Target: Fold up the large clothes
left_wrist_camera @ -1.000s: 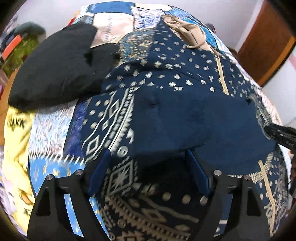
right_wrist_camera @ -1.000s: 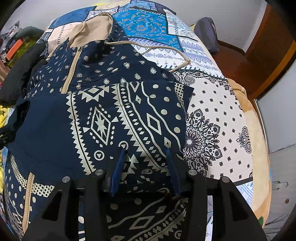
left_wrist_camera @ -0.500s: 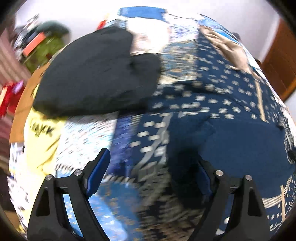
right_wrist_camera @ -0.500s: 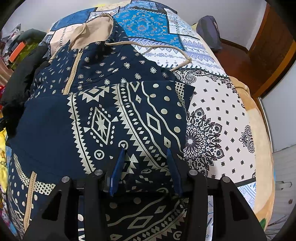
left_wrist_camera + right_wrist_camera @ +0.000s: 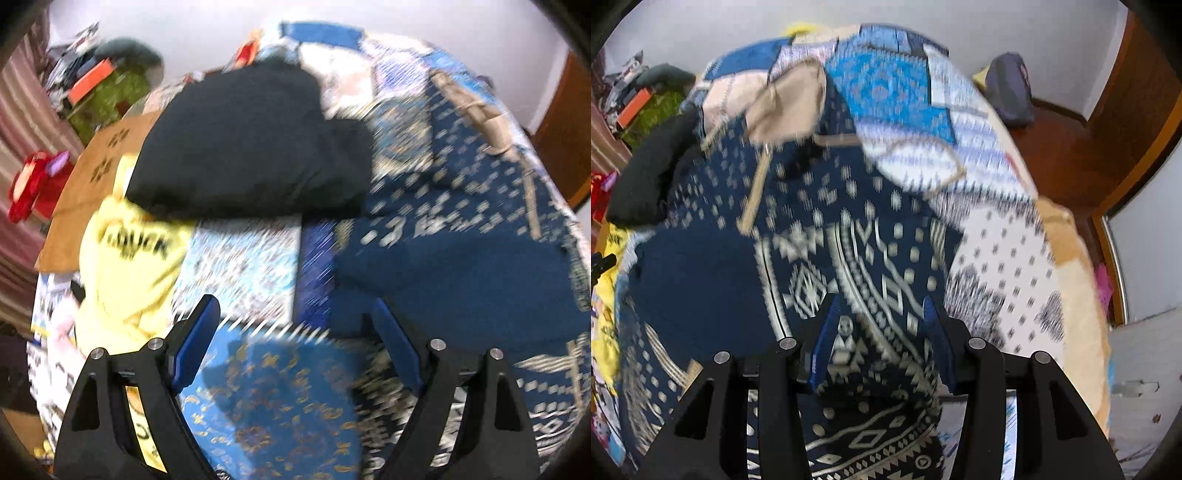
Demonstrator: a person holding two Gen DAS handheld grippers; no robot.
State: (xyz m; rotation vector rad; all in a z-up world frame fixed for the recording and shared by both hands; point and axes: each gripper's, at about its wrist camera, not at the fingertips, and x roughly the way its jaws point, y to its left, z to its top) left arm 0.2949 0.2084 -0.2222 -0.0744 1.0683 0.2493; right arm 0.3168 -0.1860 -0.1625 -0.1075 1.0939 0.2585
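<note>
A navy hoodie [image 5: 461, 266] with a cream geometric print lies spread on the patchwork bedspread [image 5: 243, 266], its sleeves folded over the body. Its tan-lined hood [image 5: 790, 107] points to the far end. In the blurred left wrist view my left gripper [image 5: 293, 308] stands wide open over bare bedspread, just left of the hoodie, with nothing in it. My right gripper [image 5: 881, 306] hovers over the hoodie [image 5: 701, 277] with its jaws half apart. The printed sleeve runs flat and unbroken beneath them, not pinched.
A folded black garment [image 5: 251, 147] and a yellow printed one [image 5: 125, 258] lie left of the hoodie. Clutter with an orange box [image 5: 92, 79] sits beyond the bed's left side. A backpack [image 5: 1012, 92] rests on the wooden floor by a brown door [image 5: 1137, 110].
My left gripper swung left, off the navy sleeve to over bare bedspread, still wide open. My right gripper rose a little above the hoodie. The hoodie stayed flat.
</note>
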